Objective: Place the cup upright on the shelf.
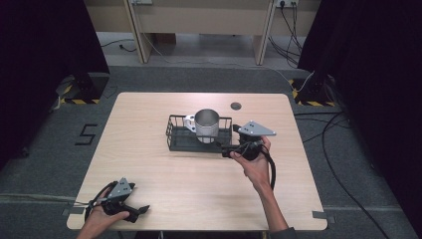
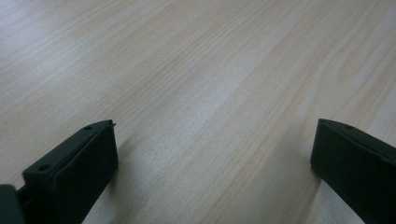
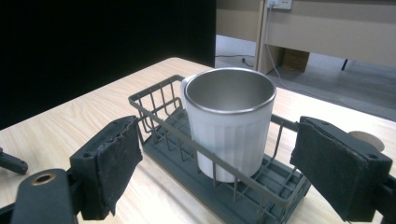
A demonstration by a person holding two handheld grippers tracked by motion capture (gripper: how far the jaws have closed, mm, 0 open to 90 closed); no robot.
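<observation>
A white mug [image 1: 206,125] with a steel inside stands upright in a black wire basket [image 1: 175,134] near the middle of the table. In the right gripper view the mug [image 3: 229,126] rises above the basket's rim [image 3: 159,105], its handle turned away. My right gripper [image 1: 230,140] is open at the basket's right end, level with the mug; its jaws [image 3: 222,144] stand wide apart, short of the basket, with nothing between them. My left gripper [image 1: 139,211] rests low at the table's front left corner. It [image 2: 212,135] is open over bare wood.
The light wooden table [image 1: 149,164] has a round cable grommet [image 1: 236,105] behind the basket, also visible as the grommet [image 3: 369,140] past my right jaw. Dark curtains flank the table. Cables [image 1: 343,149] lie on the floor to the right.
</observation>
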